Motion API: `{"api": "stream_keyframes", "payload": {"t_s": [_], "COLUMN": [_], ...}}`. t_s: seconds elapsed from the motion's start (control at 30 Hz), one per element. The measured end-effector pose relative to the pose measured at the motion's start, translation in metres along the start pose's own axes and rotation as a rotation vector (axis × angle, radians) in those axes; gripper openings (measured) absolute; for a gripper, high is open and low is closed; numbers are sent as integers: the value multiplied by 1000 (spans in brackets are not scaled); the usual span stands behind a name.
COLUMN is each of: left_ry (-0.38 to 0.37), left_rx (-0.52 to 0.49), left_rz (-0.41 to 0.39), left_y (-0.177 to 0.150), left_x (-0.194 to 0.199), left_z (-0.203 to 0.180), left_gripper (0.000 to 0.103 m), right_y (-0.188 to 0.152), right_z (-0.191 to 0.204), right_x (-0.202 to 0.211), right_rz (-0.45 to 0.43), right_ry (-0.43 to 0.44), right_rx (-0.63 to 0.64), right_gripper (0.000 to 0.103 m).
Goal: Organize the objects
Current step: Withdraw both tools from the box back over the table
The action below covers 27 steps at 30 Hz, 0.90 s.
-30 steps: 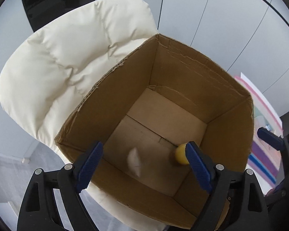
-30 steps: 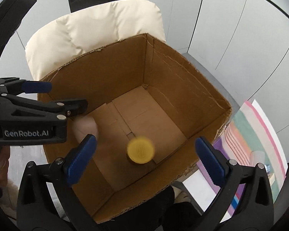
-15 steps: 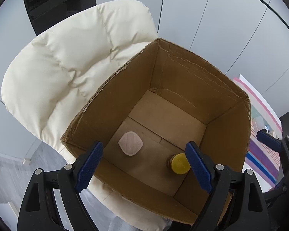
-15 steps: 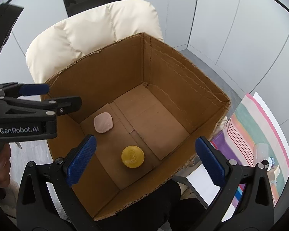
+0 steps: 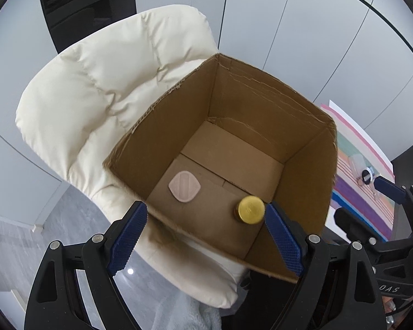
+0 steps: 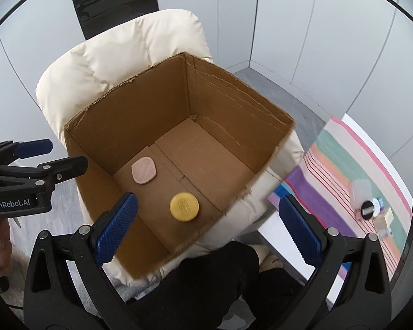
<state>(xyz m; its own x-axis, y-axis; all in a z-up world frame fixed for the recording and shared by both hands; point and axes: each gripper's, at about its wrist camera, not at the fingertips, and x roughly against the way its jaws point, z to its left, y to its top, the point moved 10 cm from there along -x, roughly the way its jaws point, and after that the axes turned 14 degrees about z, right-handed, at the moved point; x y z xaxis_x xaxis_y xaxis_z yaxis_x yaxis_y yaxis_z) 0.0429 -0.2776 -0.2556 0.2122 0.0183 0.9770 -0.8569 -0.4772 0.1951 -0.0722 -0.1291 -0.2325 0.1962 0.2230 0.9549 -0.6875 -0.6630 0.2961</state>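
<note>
An open cardboard box [image 5: 267,90] [image 6: 234,93] stands on a cream padded chair [image 5: 96,96] [image 6: 118,55]. On its floor lie a pink rounded case [image 5: 184,187] [image 6: 143,170] and a jar with a yellow lid [image 5: 251,209] [image 6: 184,207]. My left gripper [image 5: 206,239] is open and empty, above the box's near edge; it also shows in the right wrist view [image 6: 41,159]. My right gripper [image 6: 206,228] is open and empty above the box's near right corner; one finger shows at the right of the left wrist view [image 5: 389,188].
A striped colourful cloth [image 6: 344,170] [image 5: 358,170] lies on a white surface at the right with a translucent container [image 6: 359,191], a black-capped item [image 6: 367,210] and small bottles. White wall panels stand behind the chair. Grey floor lies at the lower left.
Both objects dropped from the grippers into the box and came to rest on its floor. Both grippers have pulled back and up from the box, staying open.
</note>
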Motion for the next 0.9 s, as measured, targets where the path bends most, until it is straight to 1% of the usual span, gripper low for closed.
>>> {"api": "stream_keyframes", "payload": {"t_s": [0.17,0.33,0.53,0.6,0.7,0.9], "left_ry": [-33,-25,-45,-49,-45,-62], "left_rx": [-7,-40,-38,-41,-52,-82], "left_rz": [6,7,37,42,22,13], "left_y": [-23,-50,-81,-81,-81,-75], "left_x": [9,16,14,13,14,13], "left_z": [-12,-26,-34,-37,-43,-58], "left_gripper": [89,89,89,89,89,89], "right_y": [-24,-49,-78,-83,-86,-89], "right_z": [-7,-7,2,5,4,-8], "right_x": [16,24,31,33,35,44], "right_rz": [-2,7,20,19,11,-8], "right_ry": [3,13,15,13,11,0], "right_rx": [-25,-36,-18,-10,-15,-52], "right_gripper": [103,103,103,103,103,103]}}
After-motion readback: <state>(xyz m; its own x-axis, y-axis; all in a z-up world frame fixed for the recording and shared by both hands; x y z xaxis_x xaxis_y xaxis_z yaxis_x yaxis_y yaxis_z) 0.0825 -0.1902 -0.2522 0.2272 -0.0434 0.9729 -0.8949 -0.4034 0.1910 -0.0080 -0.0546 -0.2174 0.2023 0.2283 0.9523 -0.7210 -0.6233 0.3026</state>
